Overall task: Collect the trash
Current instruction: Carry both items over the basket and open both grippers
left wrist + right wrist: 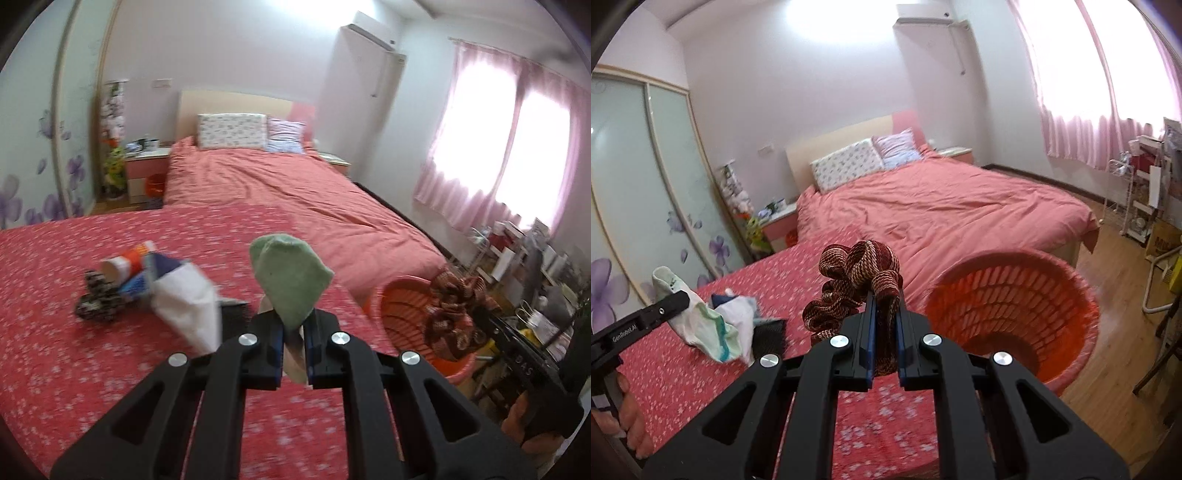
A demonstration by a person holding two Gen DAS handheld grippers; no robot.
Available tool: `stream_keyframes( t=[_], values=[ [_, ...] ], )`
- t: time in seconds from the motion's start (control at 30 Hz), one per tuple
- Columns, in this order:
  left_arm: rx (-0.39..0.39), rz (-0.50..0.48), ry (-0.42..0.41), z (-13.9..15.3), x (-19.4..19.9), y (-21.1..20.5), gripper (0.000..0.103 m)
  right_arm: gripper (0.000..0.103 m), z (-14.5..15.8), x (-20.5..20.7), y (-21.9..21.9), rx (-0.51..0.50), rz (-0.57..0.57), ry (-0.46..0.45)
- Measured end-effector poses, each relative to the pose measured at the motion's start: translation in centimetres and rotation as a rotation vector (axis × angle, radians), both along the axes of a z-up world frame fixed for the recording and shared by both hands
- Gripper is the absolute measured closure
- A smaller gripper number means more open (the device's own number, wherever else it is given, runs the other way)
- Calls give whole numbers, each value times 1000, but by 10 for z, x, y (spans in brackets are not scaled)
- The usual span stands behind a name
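The right gripper (882,332) pinches a brown woven scrunchy cloth (857,284) just beside the round orange plastic basket (1015,295). The left gripper (293,343) pinches a green-toed white sock (291,280) above the bed. Next, I think, both go over the basket and drop.

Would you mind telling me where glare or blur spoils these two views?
Left wrist view: the window behind the pink curtains is blown out, and the white paper is motion-smeared. Right wrist view: ceiling glare, and the orange basket rim is blurred.
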State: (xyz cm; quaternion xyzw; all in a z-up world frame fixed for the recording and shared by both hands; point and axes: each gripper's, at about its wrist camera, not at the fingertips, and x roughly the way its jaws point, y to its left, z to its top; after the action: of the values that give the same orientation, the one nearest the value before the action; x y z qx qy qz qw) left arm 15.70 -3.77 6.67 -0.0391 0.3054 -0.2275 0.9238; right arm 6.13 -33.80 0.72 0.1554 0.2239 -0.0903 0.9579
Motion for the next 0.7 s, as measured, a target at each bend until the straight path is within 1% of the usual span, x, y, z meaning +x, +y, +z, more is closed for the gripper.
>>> stream_keyframes(
  t=[0.33, 0.5, 0.7],
  values=[
    [-5, -179, 12, -5, -1, -93, 93, 94, 6, -15, -45, -43, -131, -65],
    [0, -262, 30, -15, 5, -142, 93, 94, -1, -12, -68, -39, -180, -70],
    [7, -341, 56, -30, 13, -190, 93, 94, -13, -7, -95, -24, -235, -62]
  ],
)
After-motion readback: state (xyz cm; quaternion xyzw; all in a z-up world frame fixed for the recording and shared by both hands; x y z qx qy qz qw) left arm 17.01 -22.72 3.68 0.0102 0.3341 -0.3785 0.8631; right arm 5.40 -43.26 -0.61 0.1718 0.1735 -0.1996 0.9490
